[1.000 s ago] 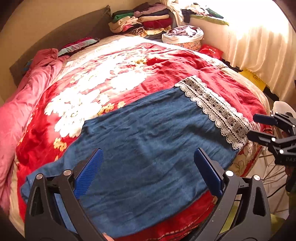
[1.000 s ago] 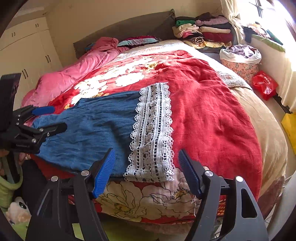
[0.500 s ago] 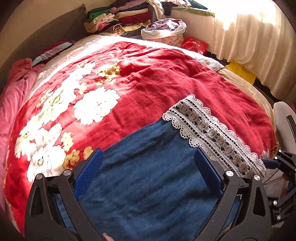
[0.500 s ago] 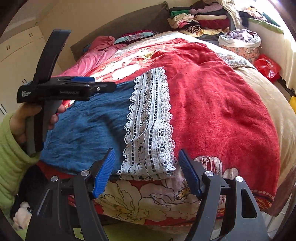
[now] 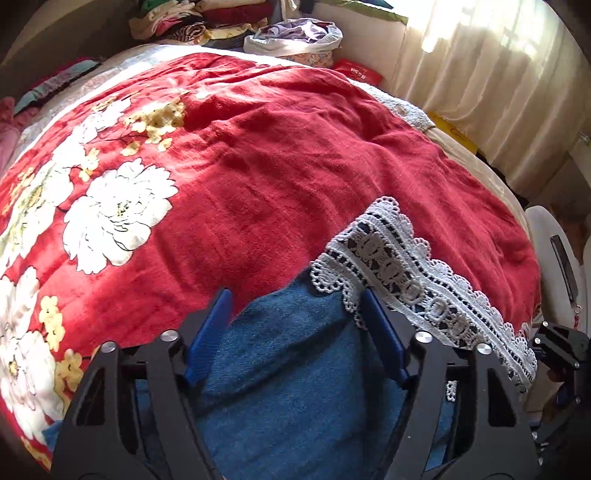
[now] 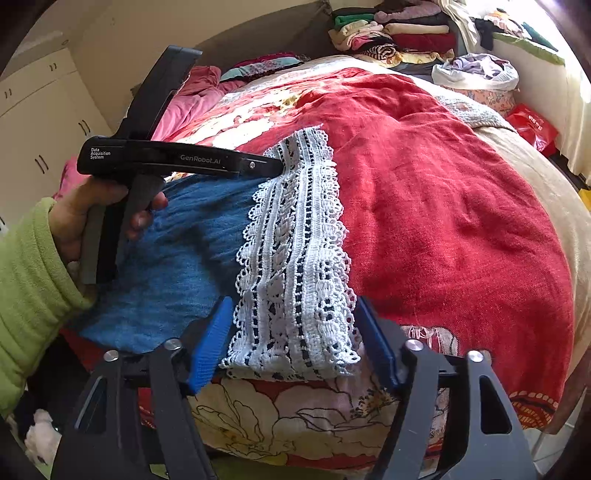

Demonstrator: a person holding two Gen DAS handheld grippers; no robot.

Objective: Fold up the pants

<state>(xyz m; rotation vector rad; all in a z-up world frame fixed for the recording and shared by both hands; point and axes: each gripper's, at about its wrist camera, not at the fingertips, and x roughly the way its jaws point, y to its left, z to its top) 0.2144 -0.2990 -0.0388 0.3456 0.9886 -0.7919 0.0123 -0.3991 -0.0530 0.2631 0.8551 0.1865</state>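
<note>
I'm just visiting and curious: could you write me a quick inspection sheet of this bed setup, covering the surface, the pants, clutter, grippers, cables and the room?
Surface: bed under a red floral blanket.
Job's things: blue pants with a white lace hem, lying flat at the bed's near edge.
Clutter: stacked clothes, laundry basket, red bag.
Grippers: left gripper closing over the hem's far corner; right gripper closing around its near corner.
Cables: nothing seen.
Surroundings: curtain, cupboard.

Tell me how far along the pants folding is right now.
Done: the blue pants lie spread flat on the red bedspread, no fold visible yet. In hand: the right claw is closing around the white lace hem at the bed's edge, and the left claw is closing over the far edge. Left: the actual folding.
</note>
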